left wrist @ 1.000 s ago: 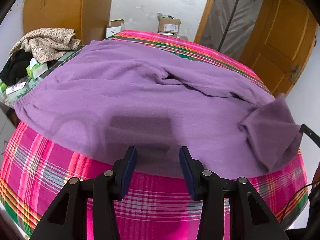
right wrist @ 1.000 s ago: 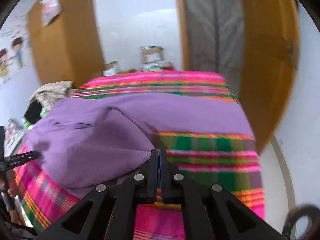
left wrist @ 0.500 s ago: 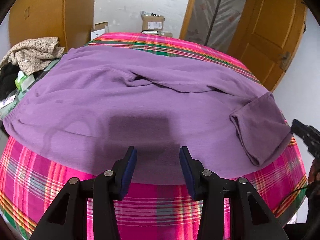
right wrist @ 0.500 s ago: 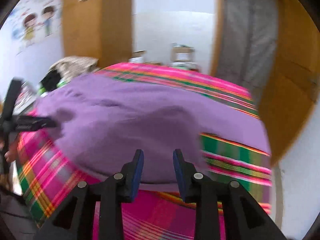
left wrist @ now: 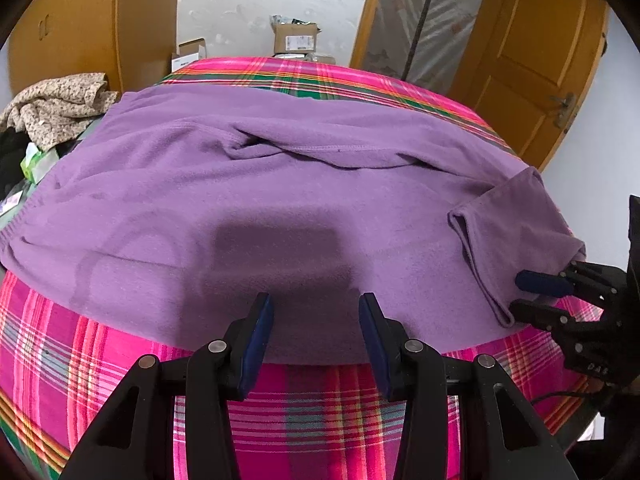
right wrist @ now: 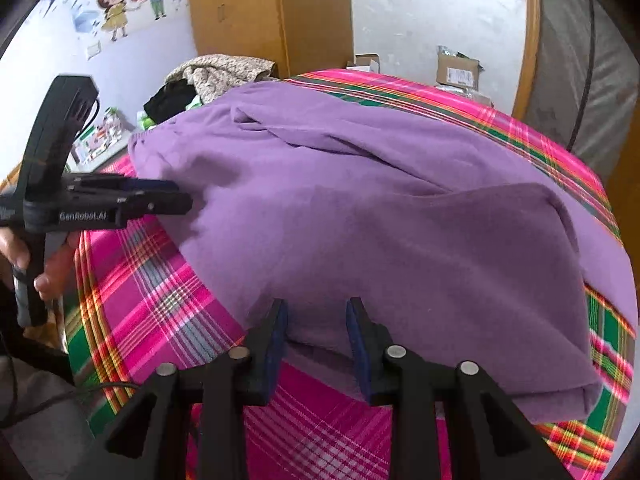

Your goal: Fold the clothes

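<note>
A purple fleece garment [left wrist: 280,200] lies spread over the plaid bed [left wrist: 100,360], one sleeve [left wrist: 516,236] folded back across its right end. My left gripper [left wrist: 316,322] stands open over the garment's near hem, nothing pressed between its pads; the right wrist view shows it [right wrist: 182,196] at the garment's left edge, held by a hand [right wrist: 44,268]. My right gripper [right wrist: 316,330] has its jaws closing, still apart, with the garment's near edge between them. In the left wrist view it [left wrist: 534,298] is at the folded sleeve's near corner.
A heap of clothes [left wrist: 56,108] and a green tissue box [left wrist: 36,160] lie left of the bed. Cardboard boxes [left wrist: 294,38] stand against the far wall. A wooden door [left wrist: 532,80] is at the right, a wardrobe [right wrist: 272,12] at the back left.
The right gripper went from shut to apart, the raised sleeve now lies flat on the garment, and that gripper has swung down to the sleeve's near corner. The left gripper shifted slightly.
</note>
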Action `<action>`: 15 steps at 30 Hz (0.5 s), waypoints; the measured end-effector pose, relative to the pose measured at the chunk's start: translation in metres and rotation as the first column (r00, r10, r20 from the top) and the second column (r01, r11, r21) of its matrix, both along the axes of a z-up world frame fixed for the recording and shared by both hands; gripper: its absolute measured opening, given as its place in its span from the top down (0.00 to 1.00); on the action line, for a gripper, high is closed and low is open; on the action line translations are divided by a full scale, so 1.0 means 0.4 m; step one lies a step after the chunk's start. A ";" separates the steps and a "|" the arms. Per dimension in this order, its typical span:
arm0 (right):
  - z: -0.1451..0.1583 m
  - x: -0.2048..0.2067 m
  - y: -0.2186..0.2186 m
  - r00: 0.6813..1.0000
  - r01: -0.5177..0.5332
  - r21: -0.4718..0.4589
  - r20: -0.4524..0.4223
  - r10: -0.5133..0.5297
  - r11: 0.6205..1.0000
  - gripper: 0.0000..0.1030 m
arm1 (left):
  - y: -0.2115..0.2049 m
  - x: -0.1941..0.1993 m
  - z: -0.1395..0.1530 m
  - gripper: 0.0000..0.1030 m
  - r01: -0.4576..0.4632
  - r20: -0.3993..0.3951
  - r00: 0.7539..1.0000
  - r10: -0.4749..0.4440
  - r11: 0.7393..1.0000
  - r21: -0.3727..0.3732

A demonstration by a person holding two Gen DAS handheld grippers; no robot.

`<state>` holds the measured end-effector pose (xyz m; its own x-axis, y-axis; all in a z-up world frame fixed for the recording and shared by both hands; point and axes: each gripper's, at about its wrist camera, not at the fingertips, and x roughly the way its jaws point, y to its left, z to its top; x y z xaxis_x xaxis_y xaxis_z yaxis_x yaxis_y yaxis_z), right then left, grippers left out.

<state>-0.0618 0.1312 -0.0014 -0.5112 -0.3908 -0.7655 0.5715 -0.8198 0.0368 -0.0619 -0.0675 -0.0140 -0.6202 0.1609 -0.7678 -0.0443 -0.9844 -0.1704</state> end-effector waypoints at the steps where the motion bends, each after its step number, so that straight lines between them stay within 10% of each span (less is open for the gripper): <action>1: 0.001 -0.002 0.005 1.000 0.007 -0.011 0.006 -0.007 1.000 0.98 | 0.001 0.002 0.000 0.55 0.002 -0.002 1.000 -0.002 1.000 -0.001; 10: 0.105 -0.008 0.159 0.978 0.182 -0.185 -0.070 -0.198 0.966 0.98 | 0.005 0.019 -0.004 0.54 0.024 -0.028 0.999 -0.025 0.999 -0.035; 15: 0.174 0.004 0.346 0.885 0.405 -0.309 -0.106 -0.454 0.861 0.98 | 0.017 0.028 -0.007 0.52 0.035 -0.049 0.998 -0.039 0.997 -0.072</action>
